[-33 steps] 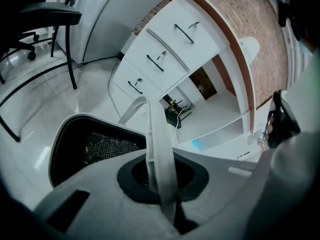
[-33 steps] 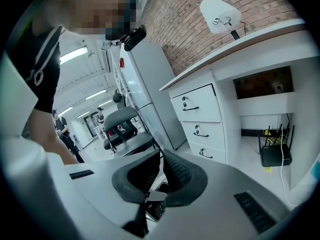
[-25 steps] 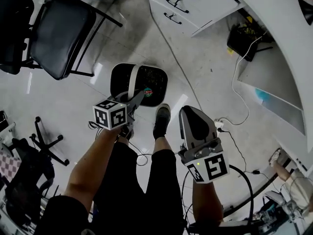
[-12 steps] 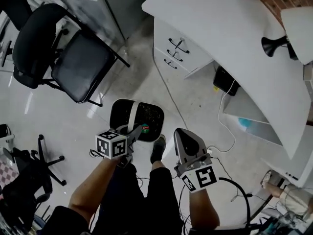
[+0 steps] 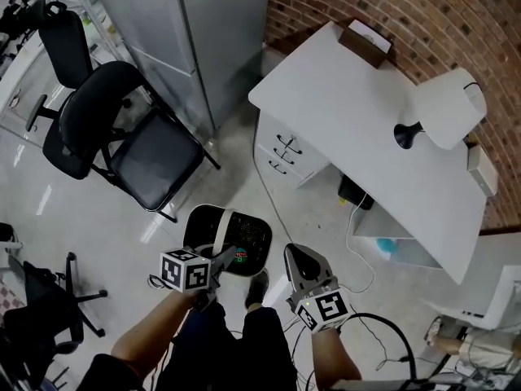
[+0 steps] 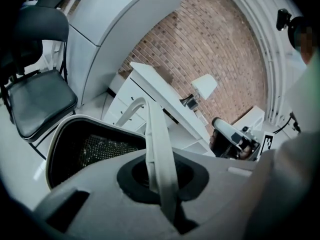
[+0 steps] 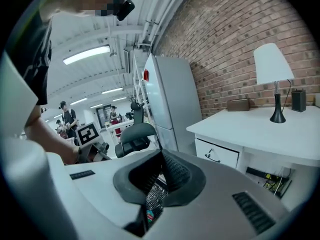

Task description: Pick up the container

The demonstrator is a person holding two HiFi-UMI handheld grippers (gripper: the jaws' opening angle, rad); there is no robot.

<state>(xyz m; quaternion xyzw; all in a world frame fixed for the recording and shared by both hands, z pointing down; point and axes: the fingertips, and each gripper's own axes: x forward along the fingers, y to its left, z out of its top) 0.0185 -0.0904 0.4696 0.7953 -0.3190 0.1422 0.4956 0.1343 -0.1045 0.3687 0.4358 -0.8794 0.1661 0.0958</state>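
The container (image 5: 248, 236) is a black mesh basket with a white rim and a white strap handle (image 5: 221, 233). It hangs above the floor in front of the person's legs. My left gripper (image 5: 225, 256) is shut on that handle. In the left gripper view the handle (image 6: 158, 149) runs up between the jaws, with the basket (image 6: 87, 151) below and beyond. My right gripper (image 5: 298, 257) is beside the basket on the right, with its jaws together and nothing held. In the right gripper view, basket mesh (image 7: 156, 198) shows below the closed jaws (image 7: 160, 176).
A black chair (image 5: 138, 149) stands on the floor at the left. A white desk (image 5: 383, 129) with a lamp (image 5: 446, 108) and a drawer unit (image 5: 285, 153) is at the right, against a brick wall. A grey cabinet (image 5: 207, 31) stands behind. Cables (image 5: 358, 247) lie under the desk.
Both grippers have risen, and the basket has come up off the floor with the left one. The head view now takes in the desk top, the lamp and the brick wall.
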